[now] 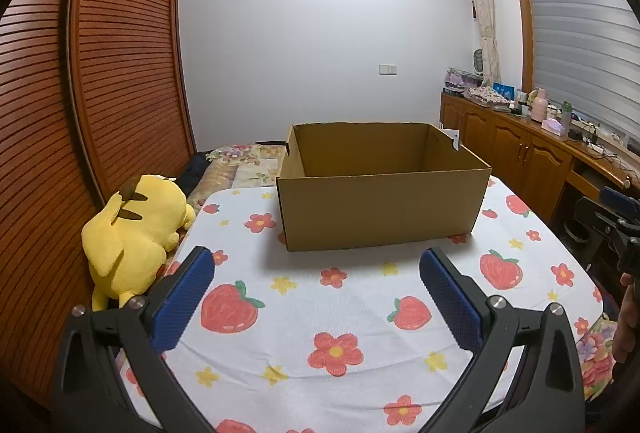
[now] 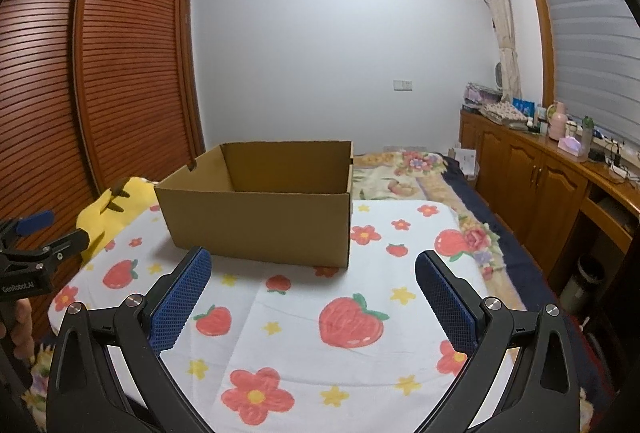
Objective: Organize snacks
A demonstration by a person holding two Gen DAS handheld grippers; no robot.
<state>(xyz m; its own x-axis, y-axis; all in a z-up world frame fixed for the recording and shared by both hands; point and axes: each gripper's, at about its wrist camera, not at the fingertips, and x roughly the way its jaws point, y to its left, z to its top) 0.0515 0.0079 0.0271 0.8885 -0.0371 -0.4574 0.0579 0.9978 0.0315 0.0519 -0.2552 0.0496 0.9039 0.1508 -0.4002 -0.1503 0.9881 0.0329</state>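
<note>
The cardboard box (image 1: 380,189) sits open-topped toward the far side of the table, on the strawberry-and-flower tablecloth (image 1: 340,305), and from both wrist views I see only bare brown walls inside; the floor of the box is hidden from me. I see no snacks in either view.

My left gripper (image 1: 316,265) hovers level above the cloth, pointing straight at the box's near wall, its blue-padded fingers (image 1: 188,297) spread wide with nothing between them. My right gripper (image 2: 312,265) holds a matching pose, aimed at the box's near right corner, jaws just as wide and empty.

At the right edge of the left view I catch the other gripper and part of a hand (image 1: 628,317) on its handle. A yellow plush toy (image 1: 136,237) lies beside the table's left edge, against the slatted wardrobe (image 1: 120,53).
</note>
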